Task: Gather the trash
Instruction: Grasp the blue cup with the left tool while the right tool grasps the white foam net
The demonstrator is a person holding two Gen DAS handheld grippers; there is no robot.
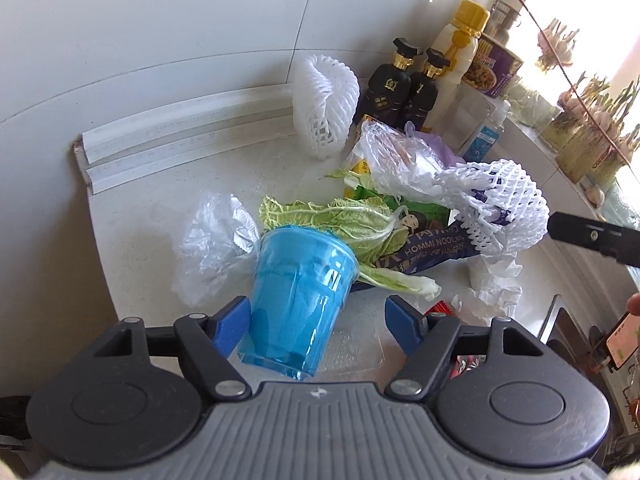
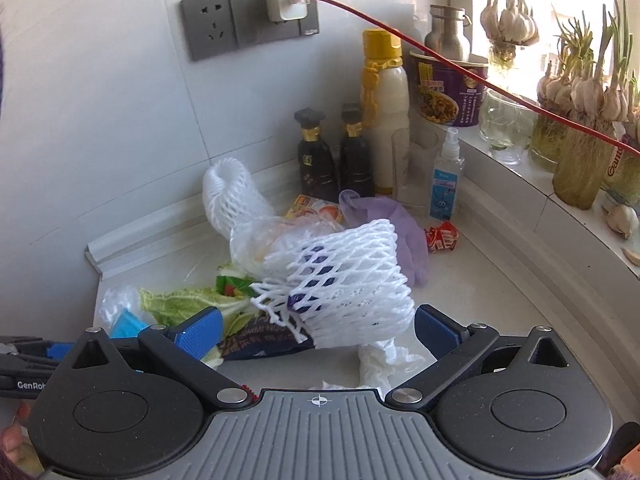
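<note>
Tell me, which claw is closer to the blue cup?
Left. The left claw has the blue cup between its fingers, one pad against its side. The right claw sits off to the side around a white foam net.

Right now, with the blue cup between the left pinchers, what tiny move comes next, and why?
Probably close the left gripper on the blue cup. The cup sits between its blue pads, touching one, with a gap at the other, so it isn't gripped yet.

It was a home kitchen: a white stone counter [image 2: 500,280], two dark sauce bottles [image 2: 334,160], and sprouting garlic bulbs [image 2: 576,88] on the windowsill.
</note>
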